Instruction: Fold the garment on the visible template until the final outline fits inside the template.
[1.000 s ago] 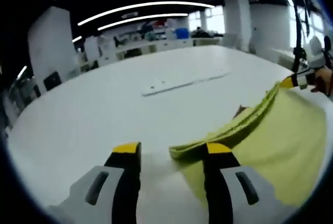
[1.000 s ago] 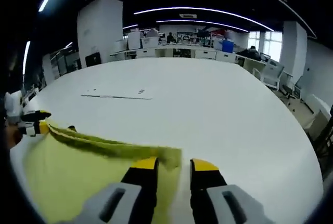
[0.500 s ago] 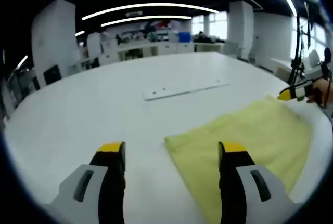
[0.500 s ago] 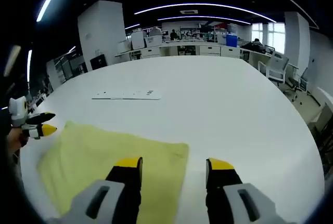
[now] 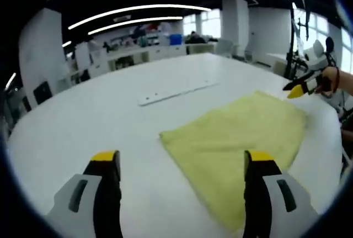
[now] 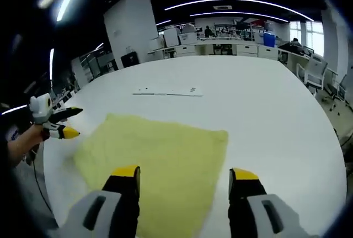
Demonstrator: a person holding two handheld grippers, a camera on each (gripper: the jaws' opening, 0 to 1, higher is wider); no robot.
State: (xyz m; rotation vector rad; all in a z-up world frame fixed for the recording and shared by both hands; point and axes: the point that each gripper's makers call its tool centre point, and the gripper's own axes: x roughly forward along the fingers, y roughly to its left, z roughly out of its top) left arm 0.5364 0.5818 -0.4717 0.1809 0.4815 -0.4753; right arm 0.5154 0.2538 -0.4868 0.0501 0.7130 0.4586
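In the left gripper view, the left hand-held gripper (image 5: 183,163) has its yellow-tipped jaws spread wide and holds nothing; one jaw stands over bare counter, the other over the near edge of the cloth. The folded pale yellow-green fabric garment (image 5: 237,138) lies flat on the broad white counter (image 5: 83,122), forming a roughly four-sided shape with one corner pointing toward the camera. No container is to be seen on the counter.

In the right gripper view, the right hand-held gripper (image 6: 184,178) also has its jaws wide apart and empty, both hovering above the near part of the same garment (image 6: 160,155). The left hand-held gripper appears there at the left edge (image 6: 63,123), held in a person's hand, just beside the cloth's far left corner.

Beyond the garment, well apart from it, a flat white strip with small dark marks (image 5: 176,92) lies on the counter. Farther off are office desks and chairs under long ceiling lights.
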